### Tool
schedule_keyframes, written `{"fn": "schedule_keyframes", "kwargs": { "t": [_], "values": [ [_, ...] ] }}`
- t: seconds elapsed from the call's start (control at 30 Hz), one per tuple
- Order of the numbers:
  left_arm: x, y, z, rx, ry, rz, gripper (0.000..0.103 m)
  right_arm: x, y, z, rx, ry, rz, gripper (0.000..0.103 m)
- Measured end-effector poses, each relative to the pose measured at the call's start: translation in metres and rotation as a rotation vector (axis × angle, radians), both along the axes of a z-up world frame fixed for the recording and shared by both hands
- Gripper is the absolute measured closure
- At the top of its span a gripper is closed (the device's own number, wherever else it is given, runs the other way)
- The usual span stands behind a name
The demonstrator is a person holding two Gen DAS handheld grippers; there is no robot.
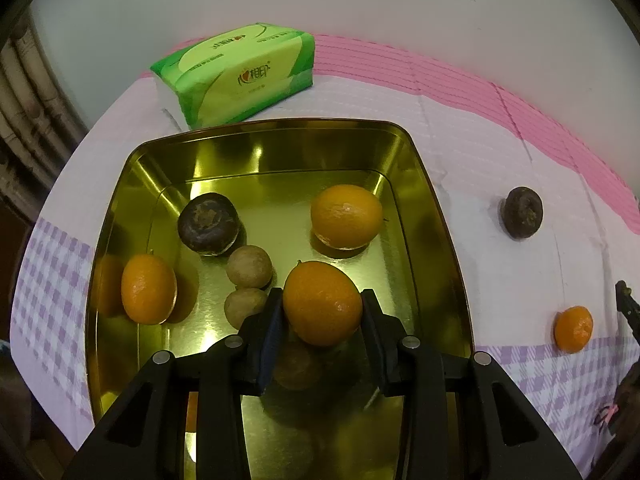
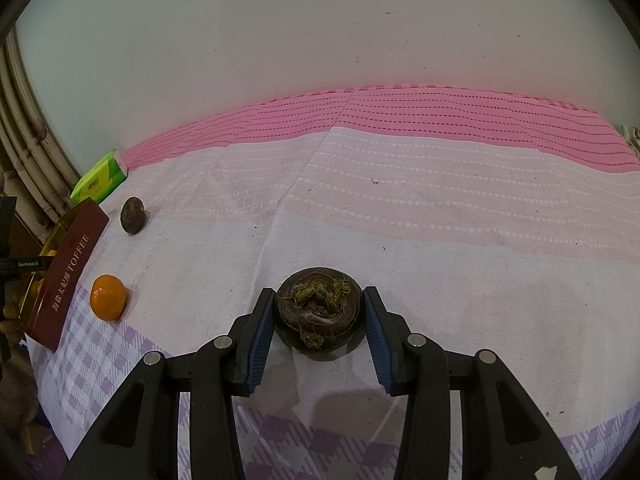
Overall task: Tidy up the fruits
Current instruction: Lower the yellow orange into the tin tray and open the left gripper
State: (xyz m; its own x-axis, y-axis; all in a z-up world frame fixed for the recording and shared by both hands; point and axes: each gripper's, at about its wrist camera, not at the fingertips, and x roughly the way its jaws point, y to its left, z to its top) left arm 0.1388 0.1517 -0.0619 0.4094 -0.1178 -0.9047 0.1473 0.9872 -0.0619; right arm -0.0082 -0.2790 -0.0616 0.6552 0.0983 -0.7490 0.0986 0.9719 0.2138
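Fingers of the left gripper [image 1: 322, 300] are clenched on a small oval orange fruit [image 1: 322, 303], held over the shiny gold rectangular metal tin [image 1: 436, 216]; the fingers of the right gripper [image 2: 319, 302] bracket a dark brown round water chestnut with a tufted crown [image 2: 319, 307] on the pink, white and lilac checked tablecloth [image 2: 440, 208], the left pad touching it and the right just beside it, so whether they actually grip cannot be told. By this reckoning the sorting is past halfway: inside the tin lie two more oranges, at nine o'clock [image 1: 149, 289] and one o'clock [image 1: 346, 216], a dark chestnut [image 1: 209, 225] and several small tan round fruits [image 1: 249, 268]. Left outside, at three o'clock of the tin, are another dark chestnut [image 1: 522, 212] and a small orange [image 1: 573, 329]. The tin's maroon side [image 2: 70, 272] reads "TOFFEE" beside Chinese characters; the green tissue pack [image 1: 236, 72] at twelve o'clock carries Chinese branding too small to read surely.
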Motion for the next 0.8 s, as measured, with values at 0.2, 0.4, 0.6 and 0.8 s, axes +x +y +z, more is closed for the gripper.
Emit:
{"fn": "schedule_keyframes", "kwargs": {
  "t": [0.2,0.4,0.6,0.8],
  "values": [
    [-0.001,0.0,0.002,0.013,0.001,0.004,0.064,0.0,0.0,0.0,0.0,0.0,0.0,0.062],
    [-0.004,0.002,0.005,0.034,-0.009,0.014,0.064,0.001,0.0,0.0,0.001,-0.001,-0.001,0.062],
    [-0.007,0.003,0.013,0.038,-0.025,0.021,0.063,0.0,0.0,-0.001,0.0,-0.001,-0.001,0.062],
    [-0.015,0.002,0.021,0.049,-0.032,0.028,0.063,0.0,0.0,-0.002,-0.002,0.0,-0.001,0.062]
  ]
}}
